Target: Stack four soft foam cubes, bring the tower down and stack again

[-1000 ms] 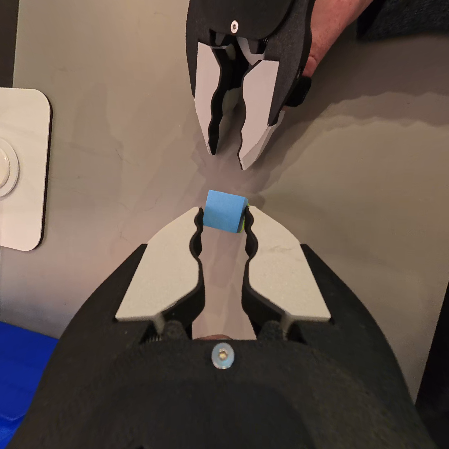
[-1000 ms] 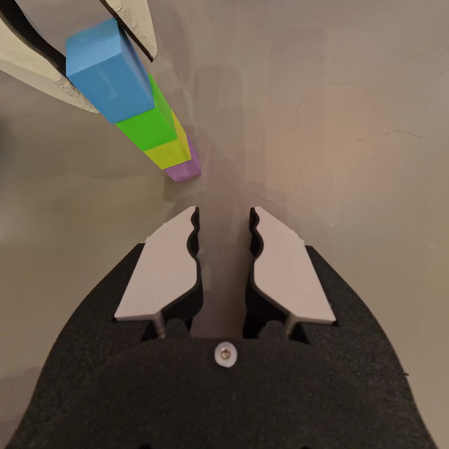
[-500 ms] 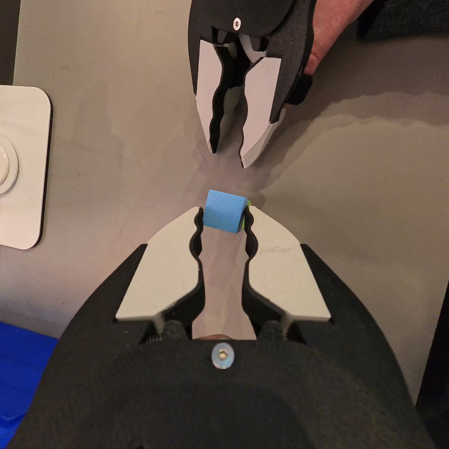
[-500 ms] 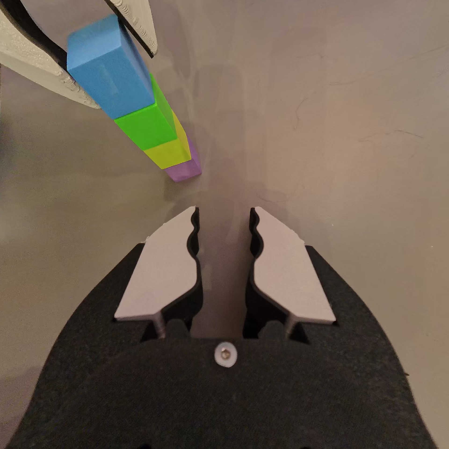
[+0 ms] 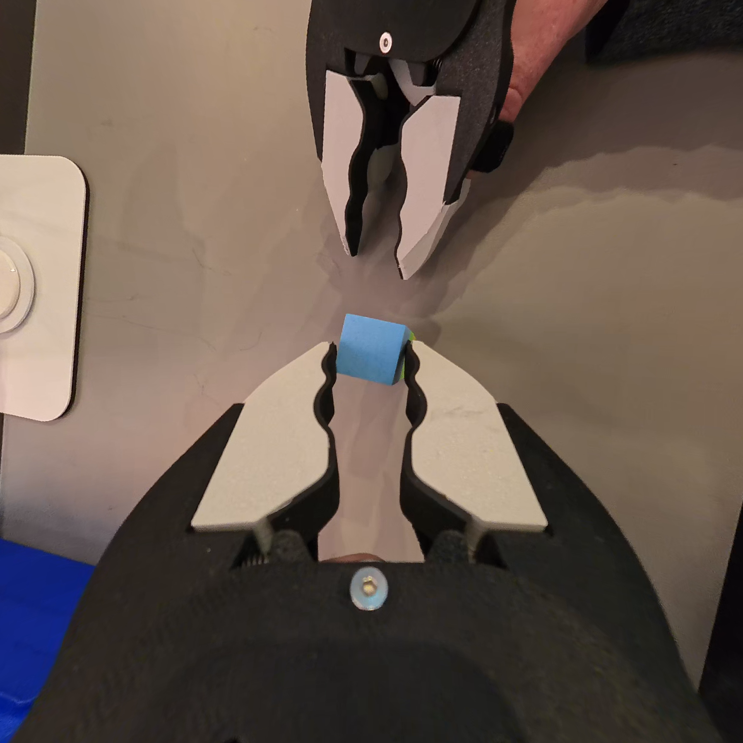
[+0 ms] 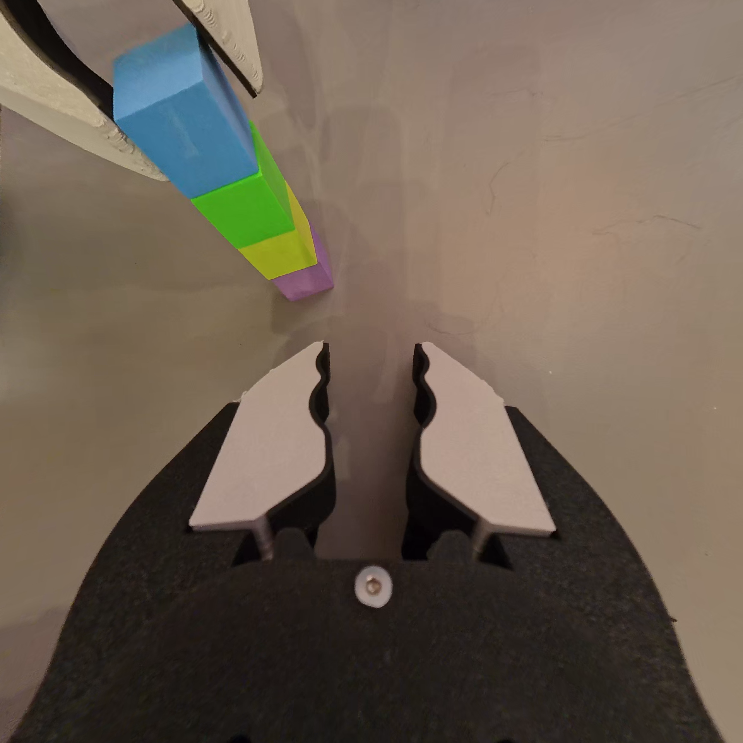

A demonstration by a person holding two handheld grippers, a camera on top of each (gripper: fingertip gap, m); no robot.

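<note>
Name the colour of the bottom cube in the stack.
Purple: the bottom cube sits under the yellow cube. It shows best in the right wrist view.

Unclear indoor spot: plain grey tabletop [image 5: 603, 362], white pad [image 5: 40, 281].

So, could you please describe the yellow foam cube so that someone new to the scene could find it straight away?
Start at the grey tabletop and find the four-cube tower whose blue cube sits between the left gripper's fingers. The yellow cube is second from the bottom. It lies under the green cube and rests on the purple cube.
</note>
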